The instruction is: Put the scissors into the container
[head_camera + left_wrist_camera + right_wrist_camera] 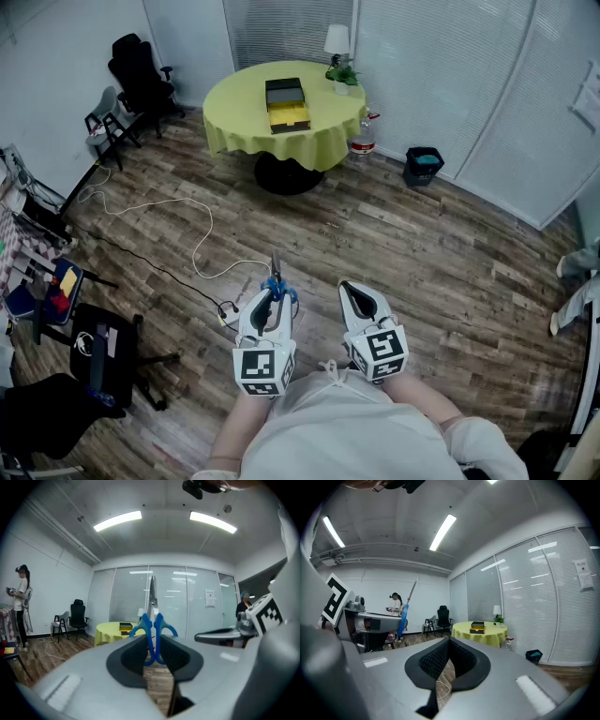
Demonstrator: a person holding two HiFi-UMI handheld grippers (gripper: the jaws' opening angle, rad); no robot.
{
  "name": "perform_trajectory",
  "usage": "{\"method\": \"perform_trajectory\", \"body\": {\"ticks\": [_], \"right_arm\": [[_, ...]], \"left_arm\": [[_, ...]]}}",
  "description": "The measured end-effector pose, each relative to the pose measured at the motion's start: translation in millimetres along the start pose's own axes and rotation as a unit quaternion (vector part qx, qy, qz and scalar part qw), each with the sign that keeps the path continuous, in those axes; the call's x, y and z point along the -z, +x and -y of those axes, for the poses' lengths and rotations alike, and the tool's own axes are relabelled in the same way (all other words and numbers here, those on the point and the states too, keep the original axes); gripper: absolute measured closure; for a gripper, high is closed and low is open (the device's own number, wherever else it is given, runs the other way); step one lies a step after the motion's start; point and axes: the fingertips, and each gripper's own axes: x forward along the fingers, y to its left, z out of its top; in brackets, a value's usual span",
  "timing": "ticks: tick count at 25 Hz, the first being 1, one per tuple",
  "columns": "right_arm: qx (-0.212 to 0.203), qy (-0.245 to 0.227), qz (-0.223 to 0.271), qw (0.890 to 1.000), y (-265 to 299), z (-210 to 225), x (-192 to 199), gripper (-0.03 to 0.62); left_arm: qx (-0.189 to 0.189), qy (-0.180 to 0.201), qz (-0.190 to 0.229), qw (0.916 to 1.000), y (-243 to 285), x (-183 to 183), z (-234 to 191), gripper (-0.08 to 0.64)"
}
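Blue-handled scissors are held in my left gripper, blades pointing forward and away from me. In the left gripper view the blue loops sit between the dark pads, and the steel blades rise above them. My right gripper hangs beside it on the right, shut and empty, its pads meeting at the tip. The container, a black and yellow box, lies far ahead on the round table with a yellow cloth. It also shows small in both gripper views: container, container.
A white cable winds over the wooden floor ahead on the left. A black office chair stands at the back left, a dark bin right of the table. A lamp and plant stand on the table. A person stands at the left wall.
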Motion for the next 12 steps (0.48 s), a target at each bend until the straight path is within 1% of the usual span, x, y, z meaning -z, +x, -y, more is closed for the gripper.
{"method": "perform_trajectory", "body": {"ticks": [8,12], "right_arm": [[-0.009,-0.004,-0.007,1.0,13,-6,1,0.591],[-0.01,0.018,-0.013,1.0,23,-3,4,0.591]], "left_arm": [[-0.003,-0.004,-0.001,1.0,5,1,-11,0.476],[-0.005,-0.007,-0.003,1.0,12,0,-18,0.476]]}}
